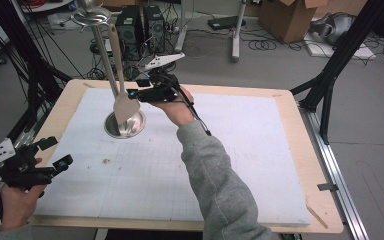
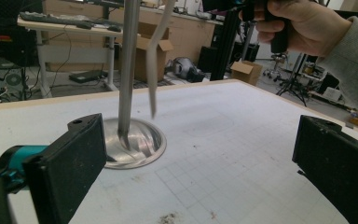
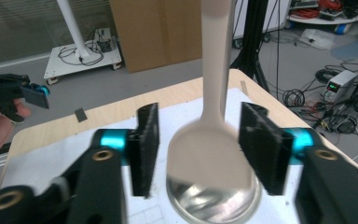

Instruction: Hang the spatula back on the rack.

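High view: a white gridded mat (image 1: 240,165) is laid on a wooden table (image 1: 325,220), with a metal utensil stand (image 1: 103,55) rising from a round dished base (image 1: 124,125) at the left rear of the mat
Task item: a pale wooden spatula (image 1: 121,95) is seen hanging from the stand's top ring (image 1: 91,18), blade down, its long axis near upright and leaning slightly, the blade poised just above the base
Right gripper (image 1: 134,95): held level at the blade's height, reached in from the right of the stand; jaws released, standing on either side of the blade with a gap at each pad
Right gripper view: the blade (image 3: 209,158) is framed between the two black pads (image 3: 144,149), touching neither; the handle (image 3: 216,51) runs straight up out of frame
Left gripper (image 1: 55,155): parked at the near left edge of the table, well apart from the stand, jaws spread wide with nothing between them
Left gripper view: stand post (image 2: 128,70) and spatula (image 2: 154,60) are seen side by side, the spatula to the right of the post
Key relation: the spatula lies directly between the right jaws, so that hand is judged far the nearer
Judgement: a withdrawal away from the blade is called for without knocking it into a swing
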Motion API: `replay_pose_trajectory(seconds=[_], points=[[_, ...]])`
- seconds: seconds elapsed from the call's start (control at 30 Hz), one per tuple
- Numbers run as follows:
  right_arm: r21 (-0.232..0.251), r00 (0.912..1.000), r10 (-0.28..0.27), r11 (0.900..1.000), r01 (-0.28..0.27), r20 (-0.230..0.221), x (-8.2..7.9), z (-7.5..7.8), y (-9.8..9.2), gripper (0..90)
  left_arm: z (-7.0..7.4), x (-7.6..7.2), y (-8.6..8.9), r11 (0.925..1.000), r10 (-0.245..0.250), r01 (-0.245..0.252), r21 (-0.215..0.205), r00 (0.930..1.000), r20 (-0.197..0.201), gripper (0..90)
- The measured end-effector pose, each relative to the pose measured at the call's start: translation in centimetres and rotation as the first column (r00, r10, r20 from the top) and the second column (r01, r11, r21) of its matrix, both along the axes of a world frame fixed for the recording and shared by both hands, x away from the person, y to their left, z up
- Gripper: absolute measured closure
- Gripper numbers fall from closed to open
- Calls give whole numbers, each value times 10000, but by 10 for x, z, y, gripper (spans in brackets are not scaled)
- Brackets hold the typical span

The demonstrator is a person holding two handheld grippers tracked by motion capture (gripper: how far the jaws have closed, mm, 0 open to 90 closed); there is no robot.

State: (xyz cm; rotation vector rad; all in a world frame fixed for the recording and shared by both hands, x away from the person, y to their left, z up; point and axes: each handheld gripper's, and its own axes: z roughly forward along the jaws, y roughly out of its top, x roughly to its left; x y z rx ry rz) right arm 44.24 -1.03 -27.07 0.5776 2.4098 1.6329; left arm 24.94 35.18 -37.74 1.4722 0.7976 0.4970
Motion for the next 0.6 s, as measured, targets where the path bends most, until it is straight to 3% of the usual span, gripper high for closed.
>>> replay_pose_trajectory(seconds=[0.27,0.6], points=[[255,9994,-338,9991,339,-58,-6,1,-22,147,0,3,-2,9999,-80,80,-77,10000,-13,32],[451,9985,-88,9990,64,548,-22,5,-49,142,1,9,-6,9997,-184,184,-144,9998,11,32]])
